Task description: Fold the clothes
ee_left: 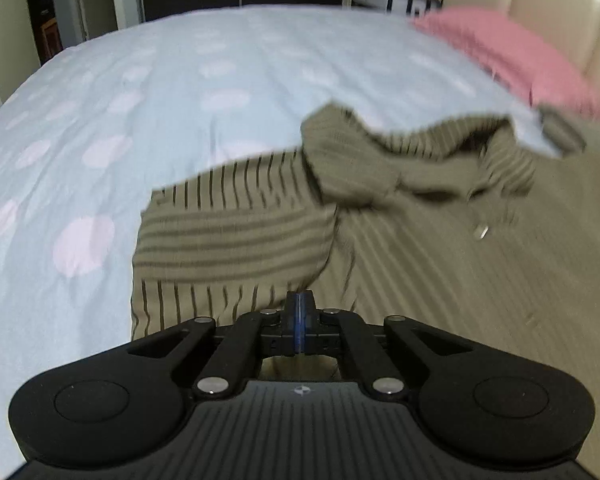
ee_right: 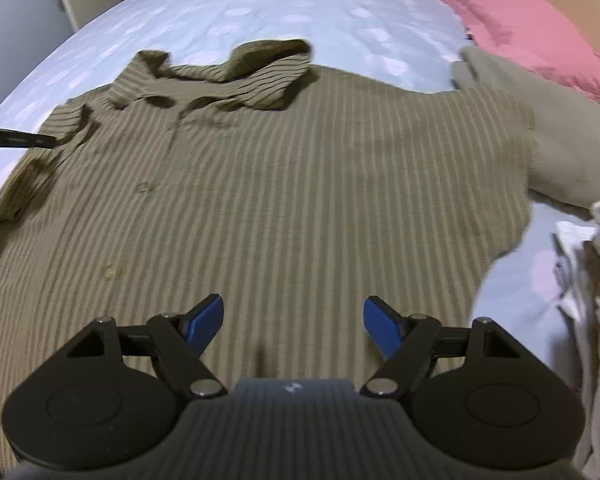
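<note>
Striped shirt point(ee_right: 284, 184) lies flat, front up, on the bed point(ee_right: 300, 4), collar away from the person, long axis running away from both grippers. Left gripper point(ee_left: 299, 312), jaws pressed together, no cloth visibly between them, is angled down at the left sleeve point(ee_left: 236, 232). Right gripper point(ee_right: 293, 322) hangs spread and empty over the hem.

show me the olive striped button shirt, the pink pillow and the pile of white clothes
Olive striped button shirt point(ee_right: 300, 184), right wrist view, on its flat front panel.
Pink pillow point(ee_right: 528, 28), right wrist view, on the middle of its cover.
Pile of white clothes point(ee_right: 596, 264), right wrist view, on the stack's near side.
</note>
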Demonstrator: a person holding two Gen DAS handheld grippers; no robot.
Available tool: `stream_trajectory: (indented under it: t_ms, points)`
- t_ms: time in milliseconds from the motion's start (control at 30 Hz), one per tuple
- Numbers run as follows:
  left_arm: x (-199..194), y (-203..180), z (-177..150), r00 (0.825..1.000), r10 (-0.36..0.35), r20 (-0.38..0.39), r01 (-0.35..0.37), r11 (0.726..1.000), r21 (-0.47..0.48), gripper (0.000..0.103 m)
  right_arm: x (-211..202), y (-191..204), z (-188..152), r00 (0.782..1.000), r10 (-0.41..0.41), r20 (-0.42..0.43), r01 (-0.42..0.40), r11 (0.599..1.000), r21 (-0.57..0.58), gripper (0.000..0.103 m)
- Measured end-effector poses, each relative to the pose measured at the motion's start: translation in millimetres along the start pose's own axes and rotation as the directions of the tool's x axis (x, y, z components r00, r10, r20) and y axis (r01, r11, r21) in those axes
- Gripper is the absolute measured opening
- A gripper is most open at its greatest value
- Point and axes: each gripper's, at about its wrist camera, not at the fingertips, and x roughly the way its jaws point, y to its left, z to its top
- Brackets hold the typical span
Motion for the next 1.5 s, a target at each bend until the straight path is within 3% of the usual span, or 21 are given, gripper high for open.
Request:
stream_trajectory:
  t_ms: [100, 133, 200, 267, 333, 367, 433, 467, 500, 600, 733, 900, 1033, 1167, 1300, 1367, 1500]
  points:
    - [-4, -6, 2, 1.000, 0.007, 0.003, -0.007, 1.000, 0.005, 0.000, -2, -12, -3, 1.000, -0.027, 0.005, 0.027, 0.999, 0.035, 0.079]
    - [-1, -11, 1, 0.999, 0.045, -0.014, -0.045, 0.998, 0.037, 0.000, -4, -15, -4, 1.000, -0.028, 0.003, 0.027, 0.998, 0.049, 0.079]
    - [4, -22, -5, 0.992, 0.118, -0.045, -0.112, 0.988, 0.105, 0.012, -7, -18, -6, 1.000, -0.023, 0.008, 0.023, 0.998, 0.065, 0.079]
    - [10, -28, -16, 0.988, 0.136, -0.066, -0.125, 0.980, 0.154, 0.041, -13, -19, -9, 1.000, -0.022, 0.018, 0.021, 0.998, 0.062, 0.079]
    - [19, -32, -27, 0.985, 0.150, -0.081, -0.133, 0.972, 0.193, 0.038, -17, -19, -12, 0.999, -0.024, 0.029, 0.023, 0.998, 0.054, 0.079]
    - [24, -32, -31, 0.984, 0.155, -0.087, -0.134, 0.970, 0.203, 0.030, -19, -19, -13, 0.999, -0.028, 0.033, 0.026, 0.998, 0.050, 0.079]
    - [25, -23, -32, 0.988, 0.126, -0.086, -0.117, 0.988, 0.103, 0.019, -23, -21, -15, 0.999, -0.035, 0.039, 0.033, 0.998, 0.051, 0.079]
    - [22, -19, -30, 0.990, 0.119, -0.078, -0.114, 0.992, 0.061, 0.007, -25, -22, -16, 0.998, -0.040, 0.042, 0.038, 0.998, 0.055, 0.079]
    - [19, -15, -27, 0.992, 0.109, -0.070, -0.108, 0.994, 0.019, 0.002, -27, -24, -17, 0.998, -0.043, 0.045, 0.041, 0.997, 0.058, 0.079]
    - [7, -4, -22, 0.998, 0.023, -0.050, -0.027, 0.996, -0.079, 0.000, -34, -30, -19, 0.997, -0.051, 0.063, 0.047, 0.997, 0.065, 0.079]
    - [-2, -13, -20, 0.999, -0.042, -0.027, 0.039, 0.993, -0.110, 0.000, -37, -38, -23, 0.995, -0.074, 0.070, 0.069, 0.995, 0.073, 0.079]
    - [-19, -45, -11, 0.999, -0.033, -0.011, 0.033, 0.998, -0.055, 0.000, -41, -55, -24, 0.990, -0.106, 0.095, 0.096, 0.990, 0.098, 0.079]
    - [-45, -64, -6, 0.999, -0.036, 0.017, 0.037, 0.997, -0.062, 0.005, -46, -83, -22, 0.981, -0.150, 0.125, 0.132, 0.981, 0.145, 0.079]
    - [-71, -76, -7, 0.999, -0.013, 0.033, 0.015, 0.998, -0.056, 0.020, -48, -117, -15, 0.971, -0.198, 0.135, 0.167, 0.964, 0.208, 0.079]
    - [-92, -84, -17, 0.999, 0.024, 0.032, -0.022, 0.998, -0.055, 0.029, -47, -145, 4, 0.971, -0.171, 0.166, 0.122, 0.954, 0.273, 0.079]
    - [-97, -83, -23, 0.999, 0.041, 0.010, -0.040, 0.996, -0.079, 0.043, -40, -155, 17, 0.971, -0.157, 0.179, 0.102, 0.954, 0.283, 0.079]
    - [-98, -78, -30, 0.996, 0.076, -0.040, -0.080, 0.990, -0.119, 0.043, -6, -172, 41, 0.977, -0.156, 0.147, 0.098, 0.934, 0.343, 0.079]
